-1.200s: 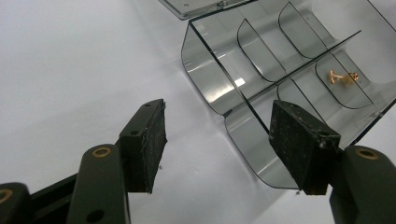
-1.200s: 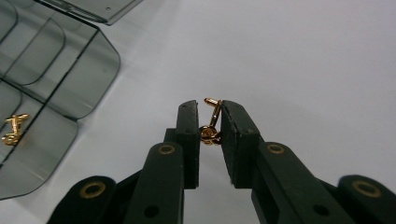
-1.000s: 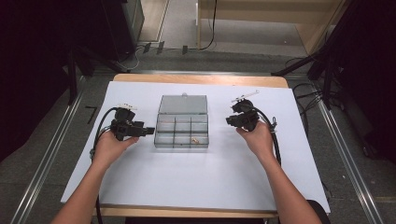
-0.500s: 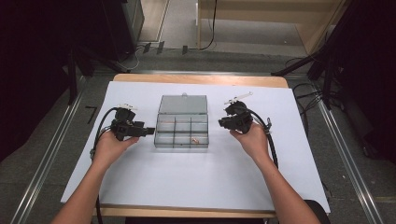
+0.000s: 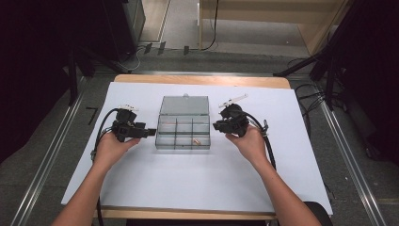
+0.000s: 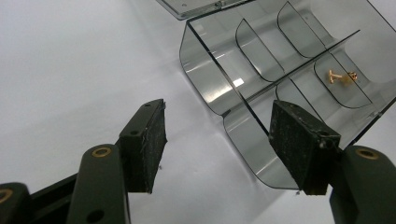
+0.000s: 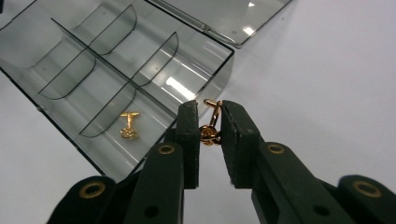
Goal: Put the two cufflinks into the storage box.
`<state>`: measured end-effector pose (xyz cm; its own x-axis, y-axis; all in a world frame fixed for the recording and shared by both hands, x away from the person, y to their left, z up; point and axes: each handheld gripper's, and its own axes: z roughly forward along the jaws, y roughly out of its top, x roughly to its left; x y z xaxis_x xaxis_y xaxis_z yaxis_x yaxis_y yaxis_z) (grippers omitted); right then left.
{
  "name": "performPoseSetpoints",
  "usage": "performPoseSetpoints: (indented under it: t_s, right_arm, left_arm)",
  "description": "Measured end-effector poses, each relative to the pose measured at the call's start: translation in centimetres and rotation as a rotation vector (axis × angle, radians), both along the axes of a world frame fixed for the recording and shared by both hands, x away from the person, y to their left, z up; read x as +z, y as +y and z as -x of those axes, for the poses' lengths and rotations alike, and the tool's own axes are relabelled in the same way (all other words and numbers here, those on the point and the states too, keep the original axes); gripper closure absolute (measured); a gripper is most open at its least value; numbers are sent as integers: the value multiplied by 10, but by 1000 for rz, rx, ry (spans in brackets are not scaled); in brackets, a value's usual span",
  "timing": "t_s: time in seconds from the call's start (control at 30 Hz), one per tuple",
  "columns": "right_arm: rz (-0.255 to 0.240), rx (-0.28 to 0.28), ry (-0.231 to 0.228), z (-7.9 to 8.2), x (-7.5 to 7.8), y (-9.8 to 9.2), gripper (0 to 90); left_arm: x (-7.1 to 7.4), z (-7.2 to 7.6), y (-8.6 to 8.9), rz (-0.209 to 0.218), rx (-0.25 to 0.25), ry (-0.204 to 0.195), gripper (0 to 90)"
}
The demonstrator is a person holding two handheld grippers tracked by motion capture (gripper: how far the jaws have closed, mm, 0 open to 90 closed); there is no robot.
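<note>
A clear grey compartment box [image 5: 182, 147] sits mid-table with its lid [image 5: 184, 104] folded back flat. One gold cufflink [image 5: 196, 141] lies in a front compartment; the left gripper view has this cufflink [image 6: 342, 77] too, and so does the right gripper view [image 7: 129, 125]. My right gripper [image 5: 216, 125] hovers at the box's right wall [image 7: 210, 74]. Its jaws [image 7: 208, 109] are shut on a second gold cufflink [image 7: 211, 126]. My left gripper [image 5: 151, 132] stands open just left of the box. Between its pads [image 6: 218, 109] is only the box's near corner [image 6: 205, 79], untouched.
A white sheet [image 5: 197, 179] covers the table, with wide bare room in front of the box. Cables [image 5: 269, 146] trail from both grippers. Metal rails and dark stands flank the table on the floor.
My right gripper has moved left toward the box's right side, still gripping the cufflink. The left gripper has stayed where it was.
</note>
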<state>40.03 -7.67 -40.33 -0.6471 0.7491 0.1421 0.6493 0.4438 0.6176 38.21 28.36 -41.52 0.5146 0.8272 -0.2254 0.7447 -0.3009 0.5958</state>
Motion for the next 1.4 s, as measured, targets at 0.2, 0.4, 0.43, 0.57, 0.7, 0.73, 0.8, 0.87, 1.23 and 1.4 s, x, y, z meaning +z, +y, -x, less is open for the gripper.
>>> performPoseSetpoints:
  t_s: [0.2,0.4,0.43,0.57,0.7,0.73,0.8,0.87,1.23,1.4]
  right_arm:
    - [-12,16,8,3,0,6,791]
    - [-24,40,16,4,-2,12,791]
    - [-27,41,23,5,-2,14,791]
    - [-29,56,21,7,-3,19,791]
    - [-30,65,23,7,-5,24,790]
    - [-30,65,23,7,-5,24,790]
    - [-29,68,25,8,-6,26,790]
    - [-29,74,27,8,-7,29,790]
    - [-6,94,42,9,-15,41,790]
    - [2,107,58,10,-21,47,790]
  left_arm:
    - [0,0,0,0,1,1,374]
    - [0,0,0,2,-2,-3,374]
    - [0,0,0,2,-3,-5,374]
    - [1,0,0,3,-5,-6,374]
    - [0,0,0,2,-3,-5,374]
    - [0,0,0,2,-3,-5,374]
    - [0,0,0,0,-3,-3,374]
    - [0,0,0,-2,-4,0,374]
    - [0,0,0,1,-2,-1,374]
    - [0,0,1,0,-2,-2,374]
